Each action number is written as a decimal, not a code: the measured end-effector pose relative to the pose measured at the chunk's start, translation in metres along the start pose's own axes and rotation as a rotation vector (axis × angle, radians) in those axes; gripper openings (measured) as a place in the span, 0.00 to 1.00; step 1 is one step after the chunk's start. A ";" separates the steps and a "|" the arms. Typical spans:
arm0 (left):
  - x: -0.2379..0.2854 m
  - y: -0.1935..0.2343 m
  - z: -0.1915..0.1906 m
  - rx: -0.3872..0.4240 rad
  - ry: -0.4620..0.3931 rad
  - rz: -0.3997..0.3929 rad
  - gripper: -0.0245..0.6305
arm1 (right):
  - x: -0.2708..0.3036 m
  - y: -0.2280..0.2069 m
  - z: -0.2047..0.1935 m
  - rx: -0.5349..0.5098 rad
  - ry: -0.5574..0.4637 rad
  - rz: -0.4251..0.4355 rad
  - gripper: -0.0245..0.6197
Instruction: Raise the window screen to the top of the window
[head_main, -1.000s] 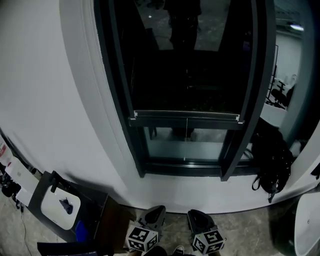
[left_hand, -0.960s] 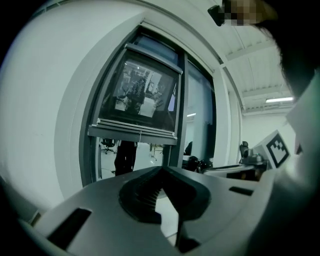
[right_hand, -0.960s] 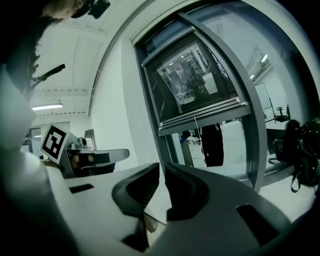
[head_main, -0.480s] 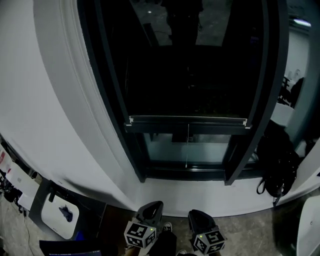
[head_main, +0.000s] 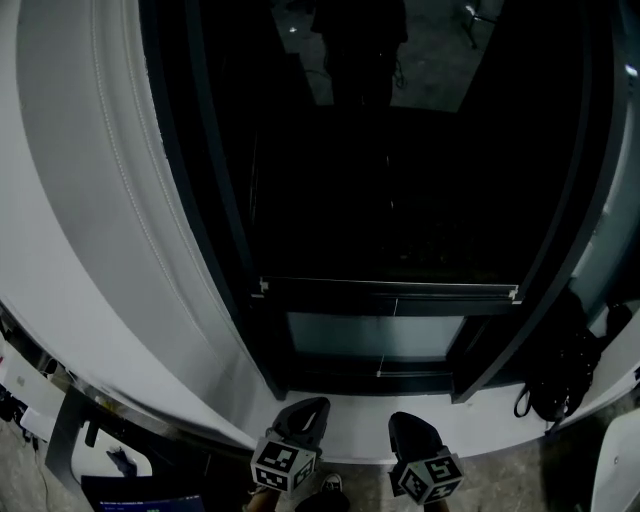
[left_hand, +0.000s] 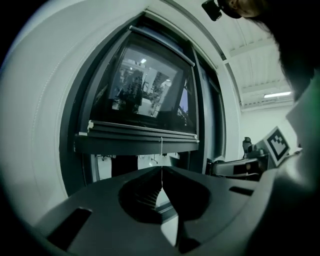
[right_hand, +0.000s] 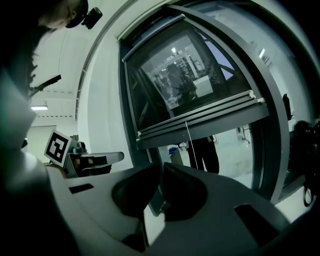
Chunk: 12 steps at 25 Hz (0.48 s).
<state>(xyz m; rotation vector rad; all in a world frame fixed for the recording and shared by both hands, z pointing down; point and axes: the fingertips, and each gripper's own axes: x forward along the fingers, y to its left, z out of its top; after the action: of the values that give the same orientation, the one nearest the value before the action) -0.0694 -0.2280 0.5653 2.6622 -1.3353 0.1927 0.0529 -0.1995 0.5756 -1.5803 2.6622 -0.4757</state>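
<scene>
The window (head_main: 385, 150) has a dark frame and dark glass. The screen's bottom bar (head_main: 385, 290) lies level a short way above the sill, with pale glass showing beneath it. A thin pull cord (head_main: 388, 335) hangs from the bar's middle. My left gripper (head_main: 303, 412) and right gripper (head_main: 410, 428) are low in the head view, side by side below the sill and away from the window. Both are shut on nothing. The bar (left_hand: 137, 136) and cord (left_hand: 161, 150) show beyond the left gripper (left_hand: 161, 169). They also show as bar (right_hand: 200, 122) and cord (right_hand: 187, 137) beyond the right gripper (right_hand: 161, 165).
A black bag (head_main: 560, 385) leans by the window's lower right corner. A white wall (head_main: 70, 200) curves away on the left. A dark stand with a white pad (head_main: 110, 462) is on the floor at the lower left.
The head view has come closer and tilted, so the window fills more of the frame and the bar sits lower in it. Both grippers stay low and shut.
</scene>
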 end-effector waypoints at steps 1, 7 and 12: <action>0.006 0.013 0.007 0.018 -0.003 0.001 0.04 | 0.010 -0.004 0.005 -0.004 -0.003 -0.007 0.08; 0.047 0.083 0.043 0.201 -0.052 0.038 0.04 | 0.049 -0.030 0.031 -0.191 0.015 -0.026 0.08; 0.081 0.111 0.085 0.423 -0.052 0.051 0.04 | 0.066 -0.056 0.079 -0.372 -0.023 -0.030 0.08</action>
<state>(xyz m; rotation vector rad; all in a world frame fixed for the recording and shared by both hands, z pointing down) -0.1074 -0.3735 0.5063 2.9902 -1.5263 0.4624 0.0809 -0.3010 0.5249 -1.6944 2.8364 0.0450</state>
